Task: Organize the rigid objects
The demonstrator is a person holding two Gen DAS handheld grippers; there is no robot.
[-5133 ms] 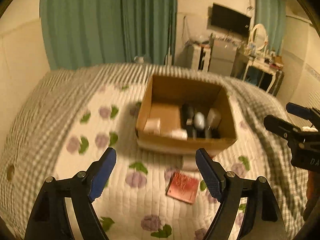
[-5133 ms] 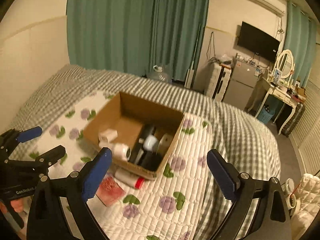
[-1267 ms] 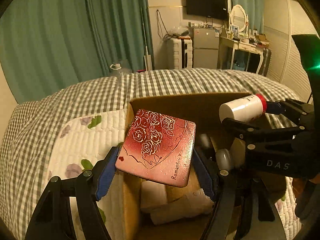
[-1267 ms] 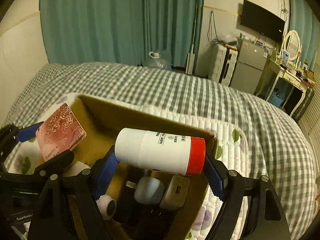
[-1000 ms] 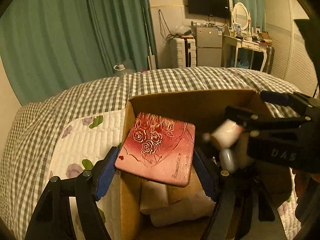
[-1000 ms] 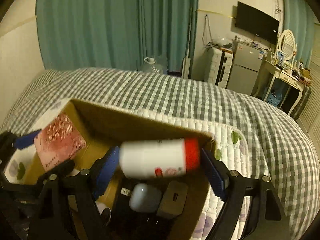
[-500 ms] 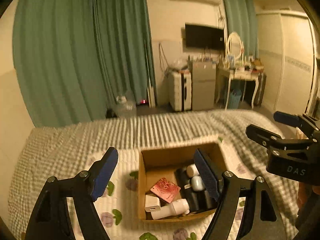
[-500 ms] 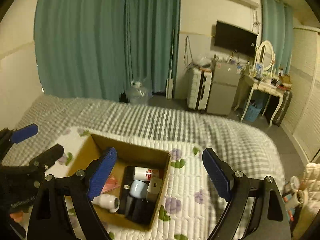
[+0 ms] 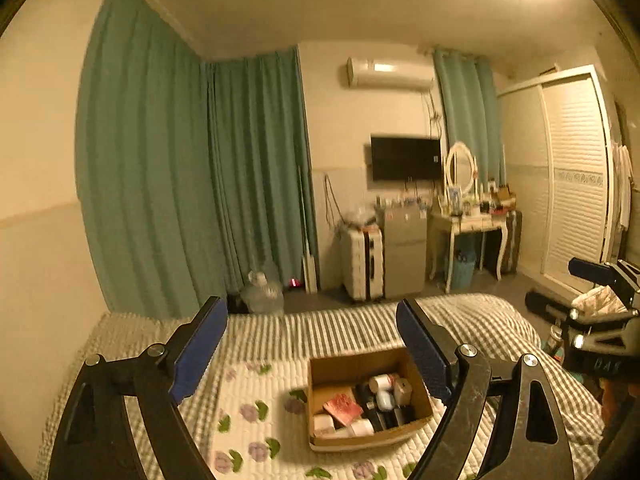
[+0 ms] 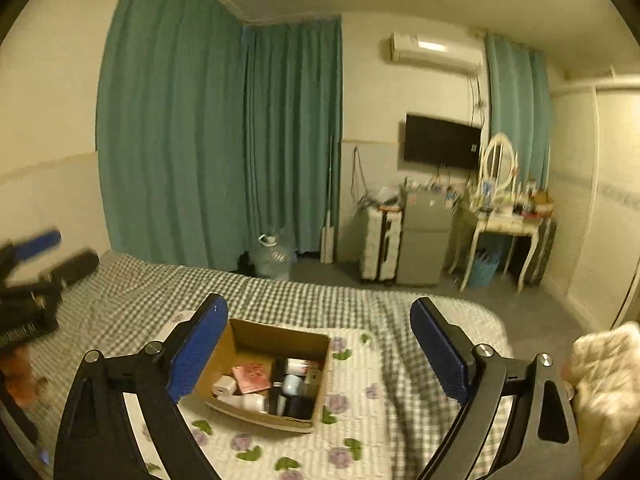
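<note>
A brown cardboard box [image 9: 416, 426] sits on the bed's flowered quilt, also in the right wrist view [image 10: 320, 364]. Inside lie the red rose-patterned case [image 9: 343, 408] [image 10: 253, 377], the white bottle with a red cap [image 9: 381, 381] [image 10: 298, 366], and several dark and white items. My left gripper [image 9: 312, 346] is open and empty, high above and back from the box. My right gripper [image 10: 318, 344] is open and empty, also high above it. The right gripper also shows at the left wrist view's right edge [image 9: 596, 296].
The bed has a grey checked blanket [image 10: 280, 292]. Green curtains [image 9: 240, 184], a water jug [image 9: 262, 294], a suitcase [image 9: 362, 262], a small fridge [image 9: 404, 252] and a dressing table [image 9: 472, 224] stand beyond. A white bundle [image 10: 600, 364] lies at right.
Both grippers have opened and dropped the red case and the white bottle into the box, then risen high and pulled back from it. The box now looks small and far below.
</note>
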